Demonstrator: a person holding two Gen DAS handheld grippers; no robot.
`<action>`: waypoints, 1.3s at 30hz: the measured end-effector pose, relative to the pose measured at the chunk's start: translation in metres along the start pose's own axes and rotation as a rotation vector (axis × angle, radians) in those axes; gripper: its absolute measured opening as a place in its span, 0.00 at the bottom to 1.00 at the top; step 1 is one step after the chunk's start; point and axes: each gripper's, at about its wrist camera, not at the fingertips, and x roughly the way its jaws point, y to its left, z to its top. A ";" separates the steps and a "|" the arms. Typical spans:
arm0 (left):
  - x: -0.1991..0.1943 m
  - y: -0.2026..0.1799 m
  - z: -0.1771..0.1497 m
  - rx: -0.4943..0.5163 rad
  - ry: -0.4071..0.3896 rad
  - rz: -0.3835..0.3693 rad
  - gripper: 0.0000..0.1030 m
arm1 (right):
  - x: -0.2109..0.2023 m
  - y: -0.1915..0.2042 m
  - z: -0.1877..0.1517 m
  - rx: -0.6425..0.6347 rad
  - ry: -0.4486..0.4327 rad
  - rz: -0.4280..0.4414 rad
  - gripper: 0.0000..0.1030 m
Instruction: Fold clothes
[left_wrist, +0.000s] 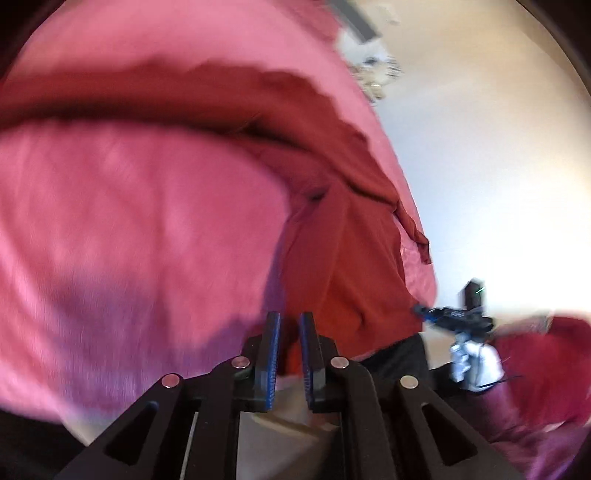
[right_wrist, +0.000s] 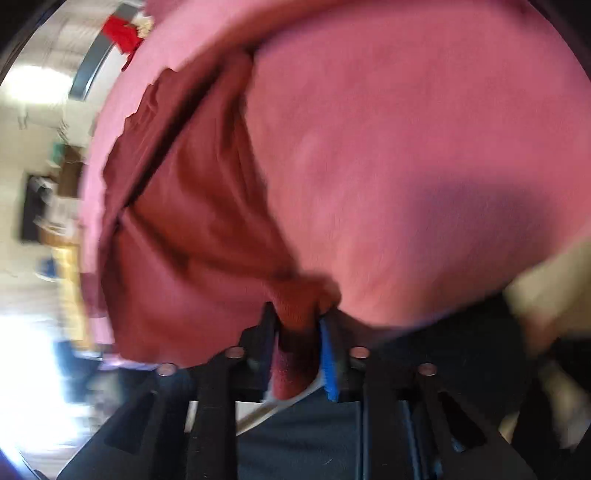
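Pink garment (left_wrist: 147, 221) fills both frames, held aloft. We see the right gripper (right_wrist: 299, 325) clamped on its darker red edge; the left gripper (left_wrist: 290, 332) nearly closed, grip uncertain. No finished fold shows; folding appears midway.

Showing a plain cream wall (left_wrist: 498, 155) on the right of the left wrist view, glowing brightest toward its lower part. Showing a grey strip (left_wrist: 360, 20) crossing the top edge there, with a blurred pale cluster (left_wrist: 376, 72) just below it, too smeared to identify. Glaring white at a bright patch of light (right_wrist: 33, 369) low on the left of the right wrist view, and again at a second bright spot (right_wrist: 35, 86) higher up. Blurring a dark panel (right_wrist: 33, 208) and a yellowish upright piece (right_wrist: 68, 295) between them. Hanging a red item (right_wrist: 123, 33) near a grey bar (right_wrist: 94, 64) at upper left.
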 end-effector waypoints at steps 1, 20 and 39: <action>0.004 -0.004 0.002 0.032 0.006 0.010 0.10 | -0.010 0.013 0.002 -0.081 -0.054 -0.114 0.50; 0.008 -0.030 0.010 0.358 0.008 0.122 0.11 | 0.077 0.234 -0.038 -0.478 0.098 0.427 0.69; 0.043 -0.055 -0.001 0.545 0.066 0.074 0.15 | 0.074 0.155 -0.032 -0.118 0.084 0.628 0.76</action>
